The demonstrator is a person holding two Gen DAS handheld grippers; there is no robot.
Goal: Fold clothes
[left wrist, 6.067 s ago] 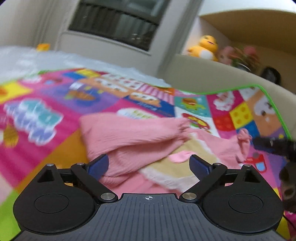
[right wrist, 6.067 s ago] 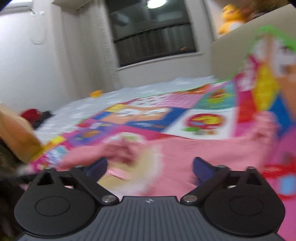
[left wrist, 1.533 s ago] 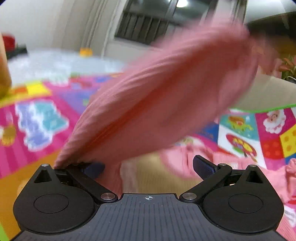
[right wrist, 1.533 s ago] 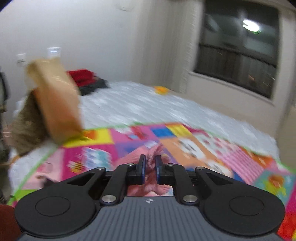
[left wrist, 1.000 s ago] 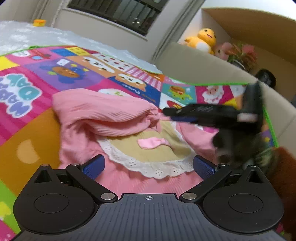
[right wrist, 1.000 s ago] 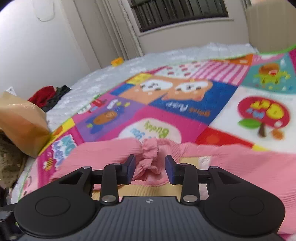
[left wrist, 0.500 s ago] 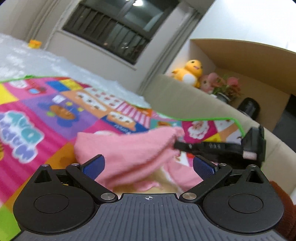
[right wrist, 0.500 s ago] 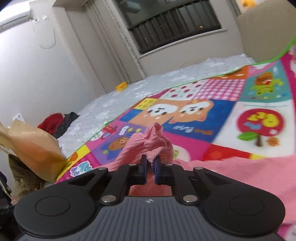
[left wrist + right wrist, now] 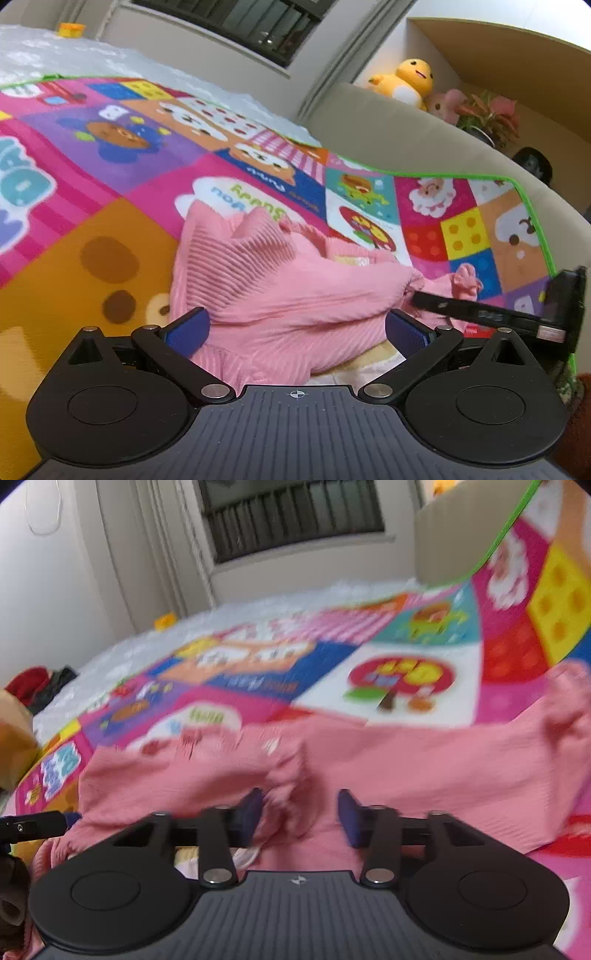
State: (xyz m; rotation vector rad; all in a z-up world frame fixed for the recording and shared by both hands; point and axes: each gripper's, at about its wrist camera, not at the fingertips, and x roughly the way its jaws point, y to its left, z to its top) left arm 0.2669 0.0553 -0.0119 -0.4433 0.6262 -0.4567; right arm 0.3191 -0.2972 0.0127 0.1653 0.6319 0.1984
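Pink garment (image 9: 280, 291): ribbed knit cloth, matt. Play mat (image 9: 110, 155) beneath it: printed, smooth, slight sheen. Left gripper (image 9: 295, 328): matt black plastic, blue pads (image 9: 186, 326), bright metal pivot pins. Plush duck (image 9: 406, 79) beyond the garment: fuzzy.

mat: cartoon play mat (image 9: 110, 206), green edge;
shelf: yellow duck plush (image 9: 408, 79), potted plant (image 9: 489, 114);
window: dark, barred (image 9: 291, 513)

Both wrist cams low, close over pink garment (image 9: 288, 295) on play mat (image 9: 110, 221); shared view.
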